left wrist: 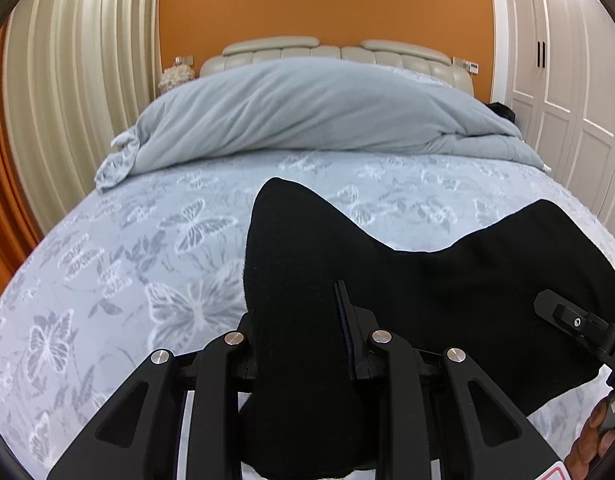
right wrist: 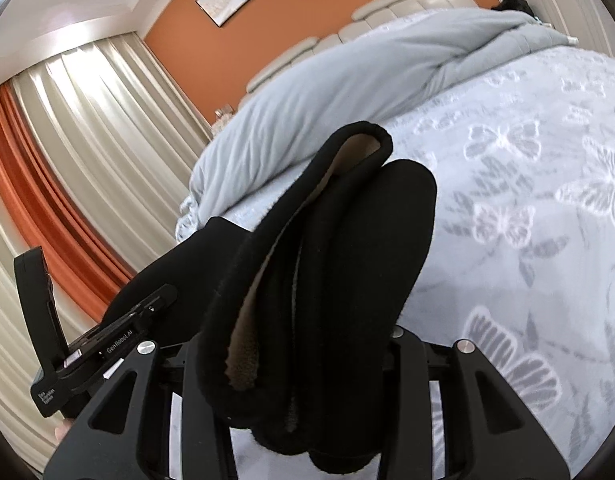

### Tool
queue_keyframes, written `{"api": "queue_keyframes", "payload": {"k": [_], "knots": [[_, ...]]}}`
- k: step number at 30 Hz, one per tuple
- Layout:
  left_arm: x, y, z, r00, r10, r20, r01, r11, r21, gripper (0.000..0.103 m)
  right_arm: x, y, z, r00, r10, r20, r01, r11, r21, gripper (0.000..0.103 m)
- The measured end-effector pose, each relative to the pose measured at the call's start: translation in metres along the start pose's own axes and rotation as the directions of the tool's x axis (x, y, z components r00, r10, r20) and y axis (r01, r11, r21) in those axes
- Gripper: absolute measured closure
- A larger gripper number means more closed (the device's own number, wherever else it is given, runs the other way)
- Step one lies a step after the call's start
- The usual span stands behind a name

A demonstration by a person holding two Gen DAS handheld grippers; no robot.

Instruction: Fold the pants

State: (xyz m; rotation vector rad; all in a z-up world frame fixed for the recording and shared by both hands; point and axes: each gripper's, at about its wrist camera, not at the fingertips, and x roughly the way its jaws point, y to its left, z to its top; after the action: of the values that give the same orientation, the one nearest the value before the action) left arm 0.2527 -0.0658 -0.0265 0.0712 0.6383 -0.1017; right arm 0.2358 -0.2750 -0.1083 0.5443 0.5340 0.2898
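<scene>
The black pants (left wrist: 407,280) hang stretched between my two grippers above the bed. My left gripper (left wrist: 307,344) is shut on one end of the pants; the cloth drapes over its fingers and hides the tips. My right gripper (right wrist: 307,360) is shut on the other end of the pants (right wrist: 347,240), where a brown fleece lining shows inside the folded layers. The right gripper also shows at the right edge of the left wrist view (left wrist: 579,328). The left gripper shows at the left of the right wrist view (right wrist: 119,332).
The bed (left wrist: 107,280) has a pale blue sheet with butterfly print. A bunched grey-blue duvet (left wrist: 307,108) lies across the head end by the cream headboard (left wrist: 327,54). Curtains (left wrist: 67,100) hang on the left; white wardrobes (left wrist: 567,80) stand on the right.
</scene>
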Motion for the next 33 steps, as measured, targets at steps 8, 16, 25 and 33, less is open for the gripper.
{"api": "queue_keyframes", "payload": {"k": [8,16,25,33], "knots": [[0.035,0.006,-0.026,0.996,0.067,-0.051,-0.067,0.998,0.009,0.071,0.020,-0.043,-0.011,0.994,-0.092,-0.065,0.096,0.993,0.075,0.053],[0.006,0.092,-0.014,0.992,0.121,-0.023,-0.123,0.980,-0.159,0.057,-0.038,-0.033,0.017,0.966,-0.237,0.099,0.233,0.971,0.051,0.043],[0.073,0.030,0.018,0.992,-0.001,-0.129,-0.011,0.996,-0.087,0.037,0.073,0.009,0.030,0.916,-0.394,-0.075,0.360,0.890,-0.280,0.066],[0.119,0.049,-0.010,0.974,0.033,-0.226,-0.065,0.989,-0.135,0.035,0.041,-0.001,0.027,0.945,-0.323,-0.045,0.306,0.927,-0.217,0.084]]}}
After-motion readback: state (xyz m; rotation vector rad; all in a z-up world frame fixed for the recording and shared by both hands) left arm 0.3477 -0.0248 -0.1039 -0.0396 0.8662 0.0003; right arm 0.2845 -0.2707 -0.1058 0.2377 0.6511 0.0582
